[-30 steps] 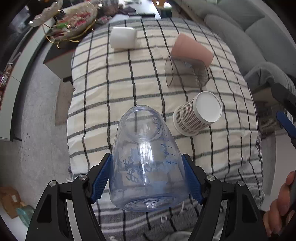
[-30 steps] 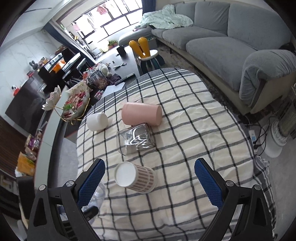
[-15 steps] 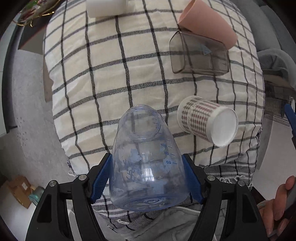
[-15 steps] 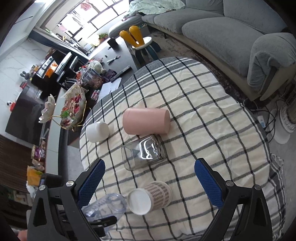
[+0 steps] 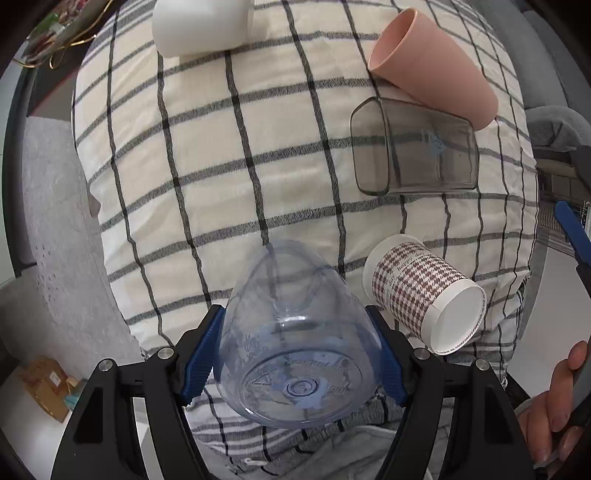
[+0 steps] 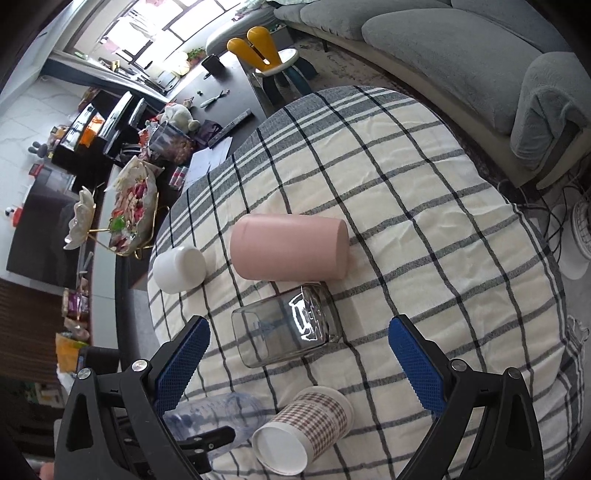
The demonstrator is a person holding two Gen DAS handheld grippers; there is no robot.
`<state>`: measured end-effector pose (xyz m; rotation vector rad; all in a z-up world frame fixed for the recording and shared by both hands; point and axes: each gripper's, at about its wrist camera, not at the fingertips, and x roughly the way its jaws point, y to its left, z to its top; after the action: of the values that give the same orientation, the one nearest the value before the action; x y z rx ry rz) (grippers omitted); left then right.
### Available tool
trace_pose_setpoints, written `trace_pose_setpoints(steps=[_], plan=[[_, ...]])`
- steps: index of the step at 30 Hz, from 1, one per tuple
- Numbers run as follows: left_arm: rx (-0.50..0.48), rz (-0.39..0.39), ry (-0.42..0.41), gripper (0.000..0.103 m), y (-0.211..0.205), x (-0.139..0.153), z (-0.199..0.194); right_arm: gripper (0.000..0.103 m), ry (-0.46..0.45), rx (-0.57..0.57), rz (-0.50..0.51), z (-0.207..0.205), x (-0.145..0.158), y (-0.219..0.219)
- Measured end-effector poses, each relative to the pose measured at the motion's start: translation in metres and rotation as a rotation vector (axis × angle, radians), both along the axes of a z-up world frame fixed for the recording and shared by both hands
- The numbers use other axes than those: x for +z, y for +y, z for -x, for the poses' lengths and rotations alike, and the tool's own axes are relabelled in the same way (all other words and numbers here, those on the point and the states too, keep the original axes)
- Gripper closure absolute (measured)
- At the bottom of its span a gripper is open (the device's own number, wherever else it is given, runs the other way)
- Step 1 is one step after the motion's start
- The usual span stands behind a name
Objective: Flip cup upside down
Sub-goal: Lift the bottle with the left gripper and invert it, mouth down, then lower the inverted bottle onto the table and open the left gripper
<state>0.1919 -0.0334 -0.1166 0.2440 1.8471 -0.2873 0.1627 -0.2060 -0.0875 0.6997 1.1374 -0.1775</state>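
Observation:
My left gripper is shut on a clear blue-tinted plastic cup, held over the near edge of the checked tablecloth. The cup is tipped so its base faces the camera and its mouth points down and away toward the cloth. In the right wrist view the same cup shows at the lower left, lying almost level in the left gripper. My right gripper is open above the table with nothing between its blue pads, hanging over a clear square glass.
Several cups lie on their sides: a pink cup, the clear square glass, a houndstooth paper cup and a white cup. A hand shows at lower right. A grey sofa and a cluttered dark counter surround the table.
The left gripper has tilted the clear cup further forward, so its base now faces the camera and its mouth points down. The right gripper has moved lower and closer to the table.

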Motion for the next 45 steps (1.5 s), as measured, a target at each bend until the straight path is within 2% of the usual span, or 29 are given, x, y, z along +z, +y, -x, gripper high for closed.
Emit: trace_pose_setpoints(steps=[8, 15, 19, 23, 31, 34, 40, 45], plan=[[0.036, 0.028, -0.102, 0.025, 0.016, 0.013, 0.019, 0.005, -0.027, 0.024, 0.054, 0.017, 0.014, 0.008], [0.057, 0.049, -0.28, 0.021, 0.023, 0.045, 0.042, 0.005, -0.112, 0.058, 0.119, 0.044, 0.041, 0.021], [0.07, 0.066, -0.418, 0.019, 0.026, 0.066, 0.063, 0.005, -0.19, 0.097, 0.188, 0.065, 0.06, 0.034], [0.078, 0.082, -0.593, 0.016, 0.027, 0.091, 0.089, 0.005, -0.253, 0.13, 0.258, 0.086, 0.073, 0.044], [0.158, 0.112, -0.88, 0.009, 0.031, 0.125, 0.136, 0.005, -0.385, 0.155, 0.362, 0.127, 0.085, 0.053], [0.186, 0.118, -0.964, 0.005, 0.034, 0.133, 0.151, 0.005, -0.429, 0.163, 0.411, 0.139, 0.09, 0.058], [0.231, 0.141, -1.079, 0.002, 0.041, 0.141, 0.178, 0.004, -0.501, 0.166, 0.516, 0.161, 0.098, 0.069], [0.273, 0.161, -1.126, 0.0, 0.048, 0.14, 0.194, 0.002, -0.547, 0.164, 0.559, 0.175, 0.1, 0.072]])
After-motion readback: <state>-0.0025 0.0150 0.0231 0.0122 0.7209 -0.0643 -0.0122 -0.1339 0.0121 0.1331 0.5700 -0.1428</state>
